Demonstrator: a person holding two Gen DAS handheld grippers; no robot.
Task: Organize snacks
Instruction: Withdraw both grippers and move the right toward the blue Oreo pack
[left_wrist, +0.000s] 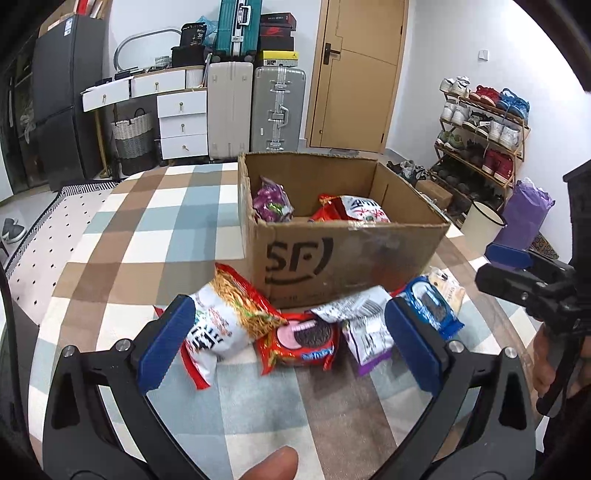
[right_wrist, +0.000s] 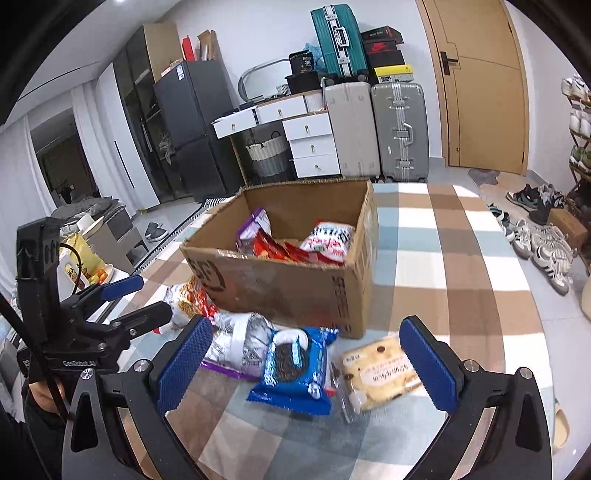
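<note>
An open cardboard box (left_wrist: 351, 254) marked SF stands on a checkered cloth and holds a purple bag (left_wrist: 271, 201) and a red-white bag (left_wrist: 354, 210). In front of it lie a noodle bag (left_wrist: 229, 317), a red Oreo pack (left_wrist: 299, 341), a silver-purple bag (left_wrist: 364, 328) and a blue Oreo pack (left_wrist: 430, 306). My left gripper (left_wrist: 290, 349) is open just above the red Oreo pack. My right gripper (right_wrist: 308, 363) is open above the blue Oreo pack (right_wrist: 291, 365) and a beige cake pack (right_wrist: 380, 369). The box also shows in the right wrist view (right_wrist: 295, 288).
The checkered cloth (left_wrist: 147, 236) covers the surface around the box. Behind stand suitcases (left_wrist: 255, 107), a white drawer unit (left_wrist: 181, 122), a wooden door (left_wrist: 354, 74) and a shoe rack (left_wrist: 480, 125). The right gripper shows at the left wrist view's right edge (left_wrist: 517, 269).
</note>
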